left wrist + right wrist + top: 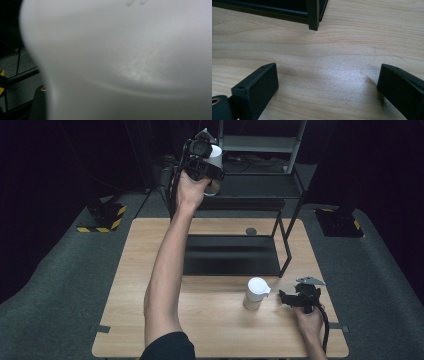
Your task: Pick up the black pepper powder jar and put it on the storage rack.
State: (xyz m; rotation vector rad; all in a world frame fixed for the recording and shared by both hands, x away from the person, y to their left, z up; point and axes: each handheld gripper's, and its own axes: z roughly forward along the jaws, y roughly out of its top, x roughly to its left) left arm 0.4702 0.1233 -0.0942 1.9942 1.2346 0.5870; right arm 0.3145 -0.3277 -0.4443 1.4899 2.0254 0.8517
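White plastic, blurred and very close, takes up nearly all of the left gripper view: this is the white cup (130,62), pressed right up against the lens, with a sliver of one black jaw at the lower left edge. High view puts the left hand-held gripper (209,167) at the top centre of the frame, arm stretched far forward, jaws clamped on that cup above the upper shelf (260,187) of the black rack (287,245) (whether the cup base touches the shelf, cannot tell).

Right gripper view: two black jaws rise from the bottom corners, set wide apart, bare wood grain between them, nothing gripped. One rack leg (313,17) stands at the top centre of that frame, on the worktop (324,50).

High view, lower right: right hand-held gripper (286,298) lies low over the worktop (150,270), grey three-cornered plate on top, cable trailing down toward the bottom edge. Just to its left stands a second white cup (256,292), upright, near the jaws but apart from them.

Rack's lower tray (230,255) sits dark at frame centre. Small round grey disc (251,231) lies on the worktop above it, toward the far edge.
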